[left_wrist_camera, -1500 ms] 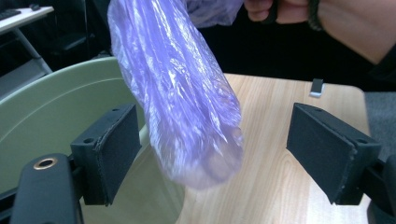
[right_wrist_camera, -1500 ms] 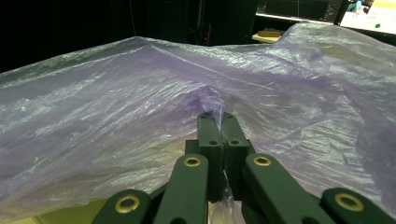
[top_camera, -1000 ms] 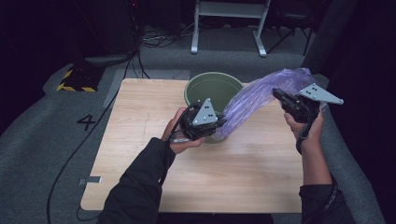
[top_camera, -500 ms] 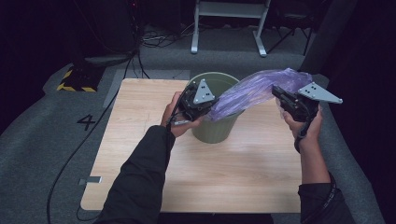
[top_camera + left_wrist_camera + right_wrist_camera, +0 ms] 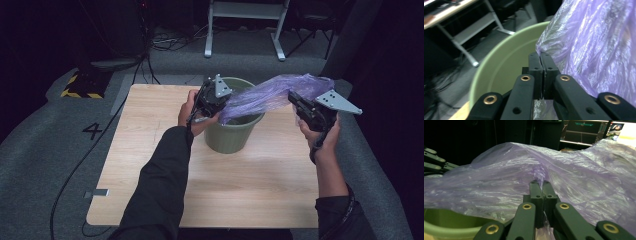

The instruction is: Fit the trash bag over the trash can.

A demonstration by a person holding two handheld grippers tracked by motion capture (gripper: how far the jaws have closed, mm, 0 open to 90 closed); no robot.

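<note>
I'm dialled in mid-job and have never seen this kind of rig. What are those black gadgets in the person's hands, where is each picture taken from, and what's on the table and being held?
There is no robot arm here. A person holds a black two-jaw hand gripper in each hand: the left gripper and the right gripper.

The high view looks down on the light wooden table from above the person's side. The other two pictures come from cameras riding on each gripper, looking along its own jaws.

On the table stands a round pale green plastic bucket. Stretched between the grippers, above the bucket's mouth, is a thin crinkled purple plastic bag.

Both grippers are shut on the bag's film: the left gripper view shows its jaws pinching an edge over the bucket's rim, and the right gripper view shows the same.
</note>
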